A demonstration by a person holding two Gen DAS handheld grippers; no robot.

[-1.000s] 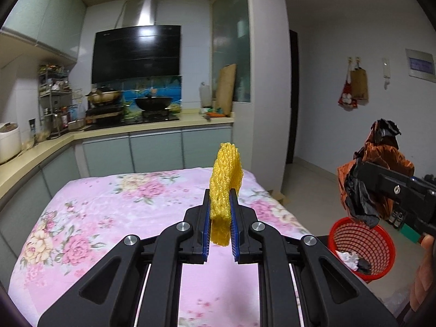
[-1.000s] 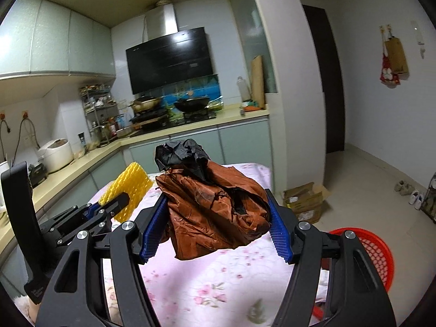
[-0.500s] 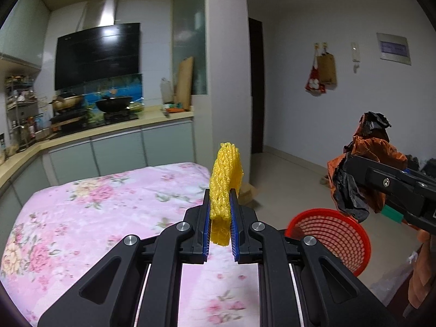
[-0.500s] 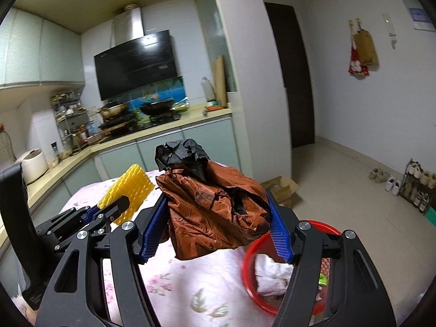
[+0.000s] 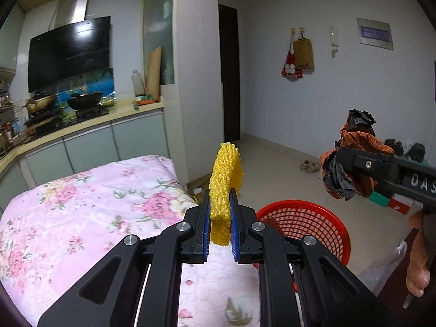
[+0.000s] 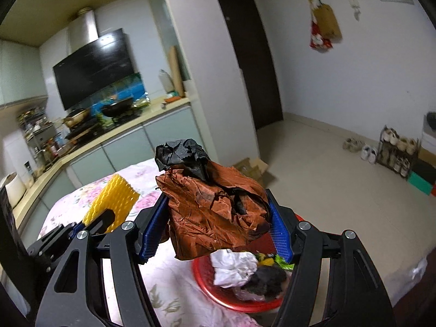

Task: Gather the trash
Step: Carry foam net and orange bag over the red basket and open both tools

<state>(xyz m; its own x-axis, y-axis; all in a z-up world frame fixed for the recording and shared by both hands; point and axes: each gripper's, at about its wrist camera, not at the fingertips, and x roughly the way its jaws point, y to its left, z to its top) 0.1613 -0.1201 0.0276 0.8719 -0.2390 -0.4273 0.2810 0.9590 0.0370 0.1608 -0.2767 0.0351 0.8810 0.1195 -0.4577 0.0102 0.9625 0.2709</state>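
Left gripper (image 5: 220,226) pads clamp a yellow foam net (image 5: 224,179) upright, its lower end hidden between the jaws; it hangs over the edge of the pink floral tablecloth (image 5: 81,204). Right gripper (image 6: 215,226) is wider, closed on a crumpled brown-and-black wrapper wad (image 6: 215,204) above the red basket (image 6: 245,306). The wad and gripper body cover most of the basket; white and dark trash (image 6: 234,268) shows inside, other bits too small to identify.

Yellow foam net (image 5: 224,182) upright, pinched beside the red basket (image 5: 324,219), crumpled orange-and-black wrapper (image 6: 215,209) held above the basket, white paper (image 6: 234,268) inside it
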